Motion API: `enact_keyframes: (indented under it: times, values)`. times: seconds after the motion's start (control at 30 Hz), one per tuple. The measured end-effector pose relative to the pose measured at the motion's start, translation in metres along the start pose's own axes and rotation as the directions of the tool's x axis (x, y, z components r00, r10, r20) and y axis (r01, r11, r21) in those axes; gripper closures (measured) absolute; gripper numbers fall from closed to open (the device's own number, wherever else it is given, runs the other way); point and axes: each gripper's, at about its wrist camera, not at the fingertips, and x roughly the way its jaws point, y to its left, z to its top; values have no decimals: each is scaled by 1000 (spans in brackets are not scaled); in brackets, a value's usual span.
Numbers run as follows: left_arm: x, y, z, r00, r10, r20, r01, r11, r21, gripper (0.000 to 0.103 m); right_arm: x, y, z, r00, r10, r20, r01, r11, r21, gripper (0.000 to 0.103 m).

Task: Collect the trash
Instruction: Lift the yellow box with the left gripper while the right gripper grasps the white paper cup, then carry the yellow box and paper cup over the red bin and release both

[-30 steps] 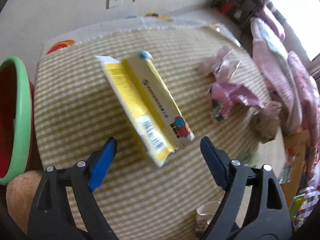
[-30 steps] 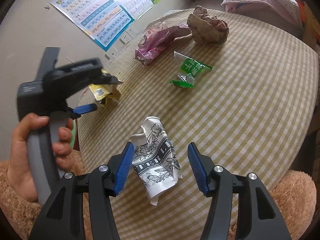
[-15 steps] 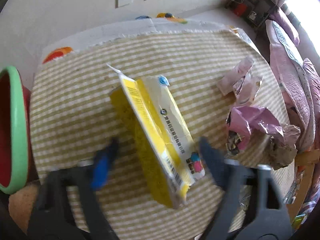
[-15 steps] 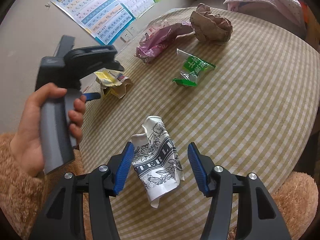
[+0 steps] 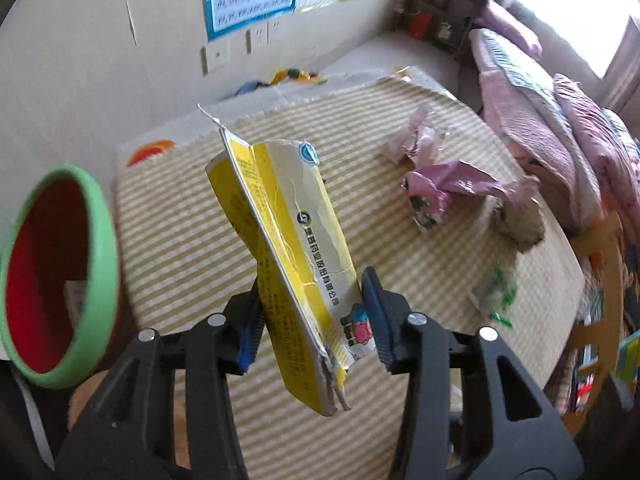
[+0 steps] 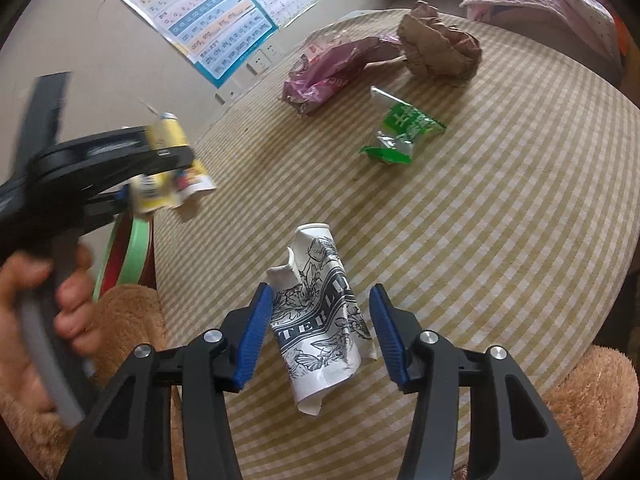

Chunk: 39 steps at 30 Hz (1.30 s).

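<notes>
Tablecloth (image 6: 500, 208), striped, covers the round table. Red bin with a green rim (image 5: 60, 272) stands at its left edge. Left gripper (image 5: 312, 320) clamps the flattened yellow carton (image 5: 288, 248), lifted off the cloth, it seems. Right gripper (image 6: 320, 332) hangs wide around a crushed paper cup (image 6: 320, 320) lying near. Farther off lie a brown paper ball (image 6: 440, 52), purple wrapper (image 6: 332, 72), and green wrapper (image 6: 400, 132).

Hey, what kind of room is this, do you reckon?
Most likely a lived-in bedroom at home: pink bedding heaped beside a checked tablecloth, and children's learning posters taped to the wall above plug sockets.
</notes>
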Motion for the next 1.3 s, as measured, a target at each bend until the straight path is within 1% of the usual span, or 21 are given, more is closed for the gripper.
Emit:
enact_keyframes:
  times: [0.03,0.07,0.1,0.17,0.4,0.5,0.63,0.83,1.1,1.3]
  values:
    - [-1,1,2,1000,-2,5,2,1000,10,59,1,0,-1,1000,0,-8,0,1000,-7,55]
    - [-9,3,-1,1000,-6,14,6,1000,26,59,3,2,-1,1000,-3,-16,3,1000,-16,59]
    - [-12,3,0,1000,-6,20,6,999,33,59,3,5,-2,1000,-20,-16,19,999,-38,64]
    - [-21,7,-3,999,-9,36,8,999,43,59,2,8,-3,999,-39,-15,38,998,-59,79]
    - [-53,32,-1,995,-11,95,9,1000,15,59,-12,3,-6,995,-90,32,92,995,-36,80]
    - [-62,42,0,995,-11,102,11,1000,-1,59,-21,6,-6,993,-108,55,110,994,-29,80]
    - [-77,50,-2,990,17,141,-19,1000,17,59,-31,15,-3,989,-117,89,120,992,-27,80]
    - [-95,60,0,980,42,194,-47,999,20,59,-42,33,-1,988,-101,120,106,994,-34,80]
    - [-102,71,0,977,39,209,-40,999,-2,59,-64,55,1,982,-69,173,79,996,-51,79]
    - [-104,77,0,973,58,224,-58,998,-7,58,-75,74,7,979,-45,199,61,995,-76,79]
